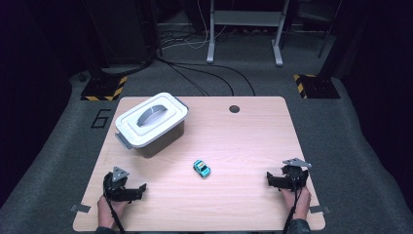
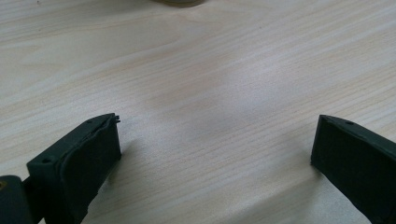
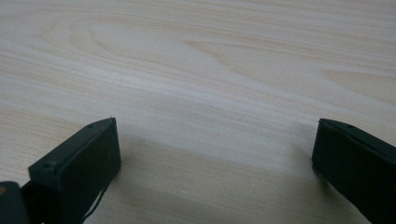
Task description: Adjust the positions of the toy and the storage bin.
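Note:
A small teal toy car [image 1: 201,168] sits near the middle of the wooden table [image 1: 243,141]. A white-lidded grey storage box [image 1: 151,123] with a handle stands at the back left. My left gripper [image 1: 141,189] rests near the front left corner, held by a hand, its jaws wide open over bare wood [image 2: 215,126]. Near the front right edge my right gripper [image 1: 269,179] rests, also open with nothing between its jaws [image 3: 215,130]. The car lies between the two grippers, apart from both.
A round cable hole [image 1: 234,108] is in the table's far edge. Beyond the table are grey carpet, cables, stand legs and yellow-black striped bases [image 1: 103,89]. Bare wood lies between the car and each gripper.

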`<state>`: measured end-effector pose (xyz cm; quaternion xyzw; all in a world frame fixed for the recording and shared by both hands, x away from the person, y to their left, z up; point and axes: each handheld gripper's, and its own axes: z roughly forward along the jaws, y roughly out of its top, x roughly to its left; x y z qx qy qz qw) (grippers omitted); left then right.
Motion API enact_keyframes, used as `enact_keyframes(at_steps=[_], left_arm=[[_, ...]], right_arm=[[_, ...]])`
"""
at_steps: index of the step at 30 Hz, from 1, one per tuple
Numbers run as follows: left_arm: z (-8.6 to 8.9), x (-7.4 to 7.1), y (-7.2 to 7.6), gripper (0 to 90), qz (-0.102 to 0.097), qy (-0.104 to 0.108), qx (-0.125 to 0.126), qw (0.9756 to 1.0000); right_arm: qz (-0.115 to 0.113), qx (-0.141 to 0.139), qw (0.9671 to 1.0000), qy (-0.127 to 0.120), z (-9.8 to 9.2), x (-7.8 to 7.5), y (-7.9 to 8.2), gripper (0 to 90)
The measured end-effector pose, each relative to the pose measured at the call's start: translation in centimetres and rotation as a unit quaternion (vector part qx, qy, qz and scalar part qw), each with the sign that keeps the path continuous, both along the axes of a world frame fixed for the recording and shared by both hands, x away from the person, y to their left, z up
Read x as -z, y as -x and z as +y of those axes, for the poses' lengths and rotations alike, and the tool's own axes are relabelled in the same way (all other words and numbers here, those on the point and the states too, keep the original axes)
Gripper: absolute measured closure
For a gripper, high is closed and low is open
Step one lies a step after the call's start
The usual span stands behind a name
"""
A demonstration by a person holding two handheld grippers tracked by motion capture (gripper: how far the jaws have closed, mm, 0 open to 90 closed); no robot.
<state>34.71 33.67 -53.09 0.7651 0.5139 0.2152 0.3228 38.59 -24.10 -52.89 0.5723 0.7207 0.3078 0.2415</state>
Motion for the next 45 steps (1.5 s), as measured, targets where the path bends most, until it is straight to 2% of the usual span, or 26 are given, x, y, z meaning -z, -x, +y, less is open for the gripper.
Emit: enact_keyframes(at_steps=[14,21,26,29,31,33,41,45], left_arm=[[-0.1,0.1,0.0,0.8,-0.005,-0.002,-0.003,1.0000],[0.0,0.0,0.0,0.9,0.000,-0.003,-0.001,1.0000],[-0.1,0.0,0.0,0.8,-0.003,0.000,-0.003,1.0000],[-0.1,0.0,0.0,0.8,-0.003,0.000,-0.002,1.0000],[-0.1,0.0,0.0,0.8,-0.003,-0.001,-0.003,1.0000],[-0.1,0.0,0.0,0.8,-0.003,-0.001,-0.003,1.0000],[-0.1,0.1,0.0,0.8,-0.002,0.002,-0.005,1.0000],[-0.1,0.1,0.0,0.8,-0.002,0.002,-0.005,1.0000]], right_arm=[[0.000,-0.008,1.0000,0.002,0.0,0.0,0.0,1.0],[-0.003,-0.012,0.9999,0.002,0.1,0.0,0.1,2.8],[-0.001,-0.022,0.9997,0.010,0.3,-0.2,0.1,3.5],[0.000,-0.020,0.9998,-0.003,0.6,-0.4,0.3,3.4],[0.001,-0.026,0.9996,-0.008,1.2,-0.6,0.5,4.0],[0.000,-0.038,0.9993,-0.001,1.9,-0.9,0.6,4.4],[0.006,-0.067,0.9976,-0.012,4.5,-1.8,0.4,5.4],[0.003,-0.079,0.9966,-0.021,5.9,-2.4,0.2,5.2]])
